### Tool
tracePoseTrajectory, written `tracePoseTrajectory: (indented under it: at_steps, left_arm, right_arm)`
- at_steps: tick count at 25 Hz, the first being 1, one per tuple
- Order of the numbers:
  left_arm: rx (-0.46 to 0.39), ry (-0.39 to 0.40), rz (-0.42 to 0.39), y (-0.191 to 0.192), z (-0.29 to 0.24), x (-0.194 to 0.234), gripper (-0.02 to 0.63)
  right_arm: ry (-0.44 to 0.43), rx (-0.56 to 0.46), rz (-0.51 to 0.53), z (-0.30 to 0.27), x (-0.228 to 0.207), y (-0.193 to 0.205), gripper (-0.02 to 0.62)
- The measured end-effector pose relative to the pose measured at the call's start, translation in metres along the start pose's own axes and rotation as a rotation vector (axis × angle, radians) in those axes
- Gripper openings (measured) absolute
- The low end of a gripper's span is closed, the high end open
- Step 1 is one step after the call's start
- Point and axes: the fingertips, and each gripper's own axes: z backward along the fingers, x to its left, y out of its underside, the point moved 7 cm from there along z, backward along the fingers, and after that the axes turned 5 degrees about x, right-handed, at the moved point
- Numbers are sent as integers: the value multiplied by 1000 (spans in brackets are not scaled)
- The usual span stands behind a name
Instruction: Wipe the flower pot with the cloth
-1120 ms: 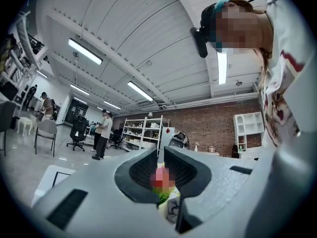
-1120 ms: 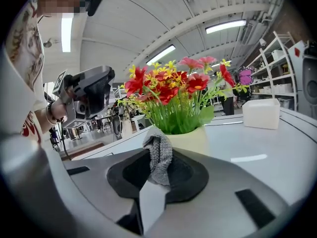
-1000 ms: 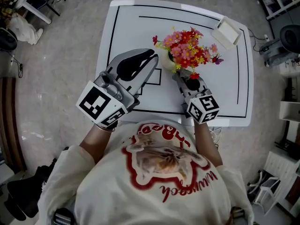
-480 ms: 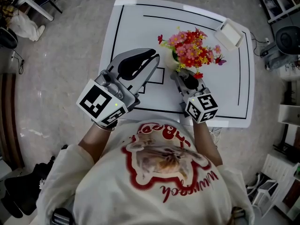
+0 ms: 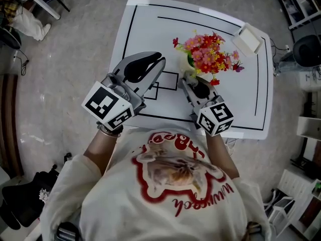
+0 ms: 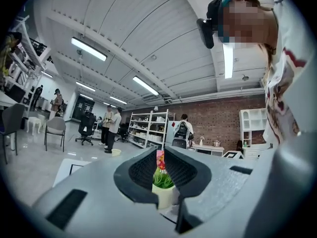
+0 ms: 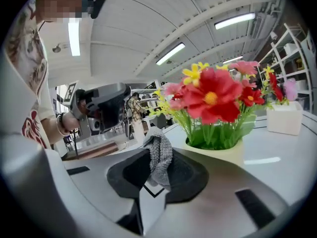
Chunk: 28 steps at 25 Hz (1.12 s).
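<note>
flower pot (image 5: 187, 64), cream, upright, just right of centre in the head view, on the white table (image 5: 150, 29) with black lines; topped by a bunch of red, pink and yellow flowers (image 5: 208, 51) that hides most of its rim from above. in the right gripper view, filling the right half (image 7: 223, 153); in the left gripper view, small and low at centre (image 6: 163, 195), seen past the jaw tips.

left gripper (image 5: 160, 60), left of centre in the head view, pointing up-right toward the pot but apart from it; jaws clenched together, nothing between them.

right gripper (image 5: 184, 80), below the pot in the head view, its tip close under the flowers; contact with the pot impossible to judge. jaws pinched on a grey knitted cloth (image 7: 159, 158), bunched and standing up out of the pads at lower centre of the right gripper view, just left of the pot.

small white box (image 5: 249, 38) at the table's upper right corner, well apart from the pot.
</note>
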Motion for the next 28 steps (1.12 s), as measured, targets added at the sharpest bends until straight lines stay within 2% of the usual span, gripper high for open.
tracePoseTrajectory:
  at_steps: [3,8,12,14,17,20,23,28]
  left_arm:
    - [18,-1,1,4,5,2,48]
    - [17,68,13,7,7,1,48]
    - [9,93,-20,0,6,-2,58]
    - [-9,138,-42,-6,6,-6,96]
    - [-19,237,-88,-17,3,-20,198]
    - [-6,301,-167,-24,-6,-33,230]
    - [30,306,-274,-28,-19,-43,235]
    - [9,287,-356,-34,-30,-50,235]
  right_arm:
    - [-65,-20,10,10,17,-17,63]
    - [-167,-77,34,29,40,-51,63]
    - [-196,-156,93,46,49,-91,63]
    - [-201,-194,123,54,49,-111,64]
    - [-213,-209,157,60,47,-134,64]
    - [-232,-173,186,59,44,-149,64]
    - [-240,-148,232,59,48,-161,63]
    - [-250,-120,272,56,59,-173,66]
